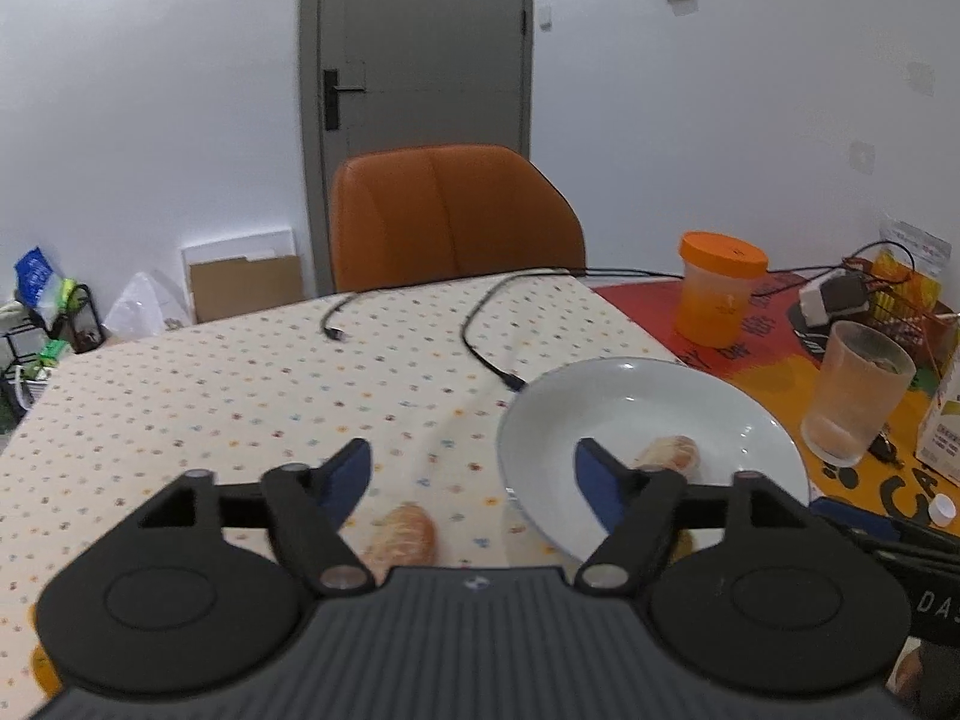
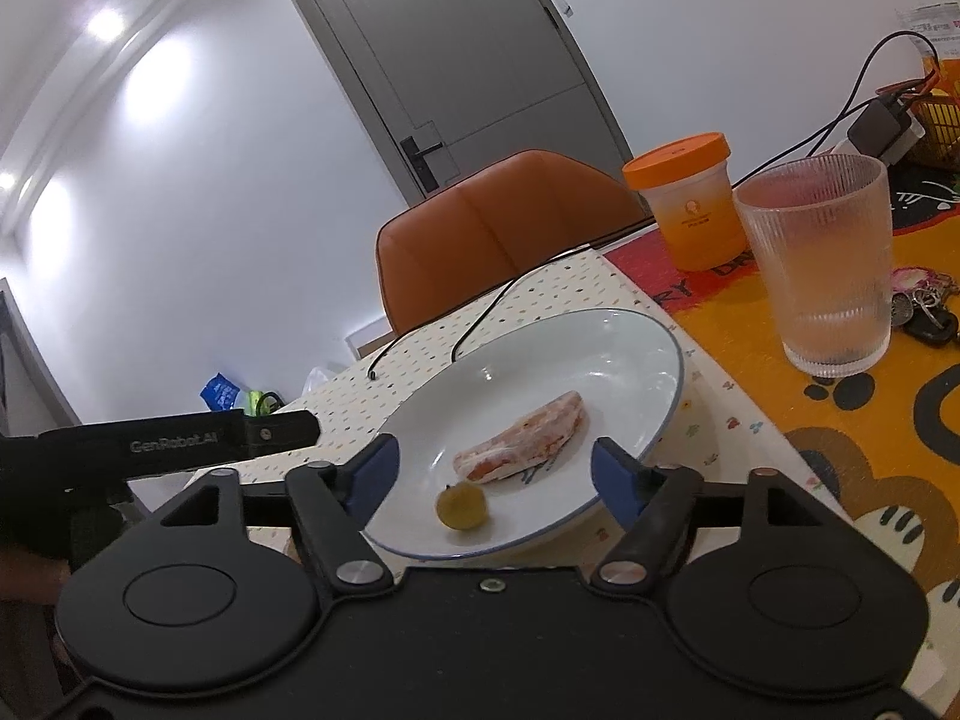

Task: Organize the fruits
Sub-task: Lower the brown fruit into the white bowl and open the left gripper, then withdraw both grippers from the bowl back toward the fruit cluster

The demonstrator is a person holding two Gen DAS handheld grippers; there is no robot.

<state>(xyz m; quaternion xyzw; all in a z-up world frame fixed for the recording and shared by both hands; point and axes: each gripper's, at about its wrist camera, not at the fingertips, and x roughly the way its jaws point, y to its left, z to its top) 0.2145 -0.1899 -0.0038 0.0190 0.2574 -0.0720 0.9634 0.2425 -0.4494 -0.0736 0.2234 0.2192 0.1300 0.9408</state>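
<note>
dotted tablecloth (image 1: 240, 372): white plate (image 2: 630, 348) bearing orange segment (image 2: 522, 441), grape (image 2: 461, 504) at its 7 o'clock; left gripper (image 1: 474, 474) and right gripper (image 2: 495, 468) both agape, empty.

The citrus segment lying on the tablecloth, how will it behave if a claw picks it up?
The citrus segment looks soft and pithy, so it would probably squash under a firm pinch. Its curved wedge shape lies flat on the tablecloth, so it is unlikely to roll. It seems light.
</note>
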